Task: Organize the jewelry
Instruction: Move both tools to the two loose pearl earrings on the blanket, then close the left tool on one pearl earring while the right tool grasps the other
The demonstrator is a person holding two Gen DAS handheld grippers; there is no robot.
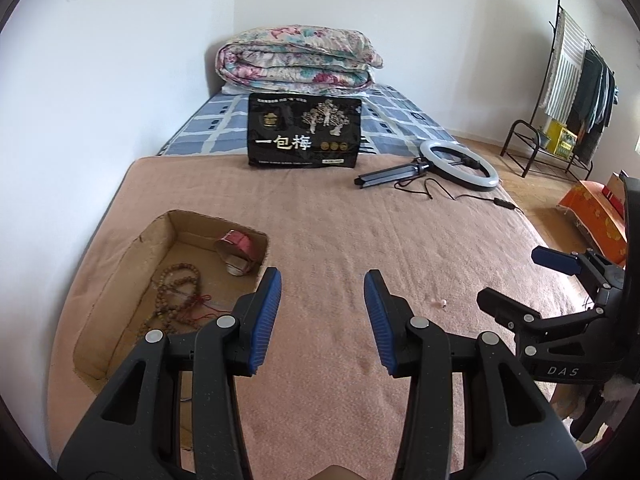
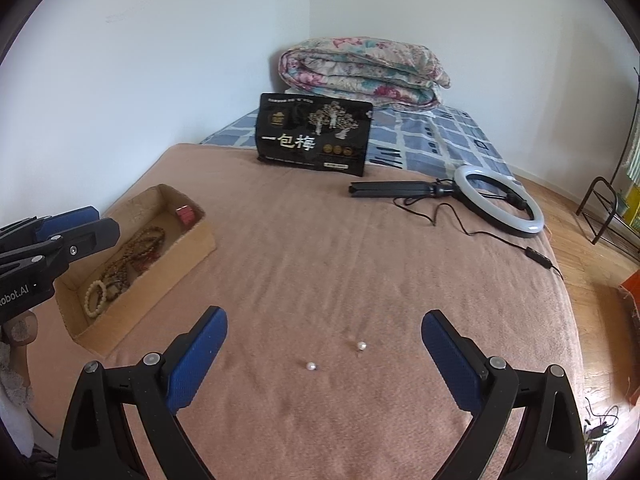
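Observation:
A shallow cardboard box point(image 1: 158, 236) point(image 2: 192, 240) lies on the pink blanket at the left. It holds brown bead strands point(image 1: 176, 296) point(image 2: 140, 248), a pale bead bracelet point(image 2: 95, 298) and a pink strap watch point(image 1: 236, 250). Two pearl earrings point(image 2: 311, 366) point(image 2: 361, 345) lie loose on the blanket between the fingers of my right gripper point(image 2: 324, 324), which is open and empty above them. One earring shows faintly in the left wrist view point(image 1: 440, 302). My left gripper point(image 1: 322, 282) is open and empty, just right of the box.
A black snack bag point(image 1: 304, 134) point(image 2: 314, 138) stands mid-bed. A ring light on a folded tripod point(image 1: 460, 162) point(image 2: 500, 200) lies at the right with its cord. A folded floral quilt point(image 1: 296, 60) lies at the head. A clothes rack point(image 1: 568, 92) stands on the floor.

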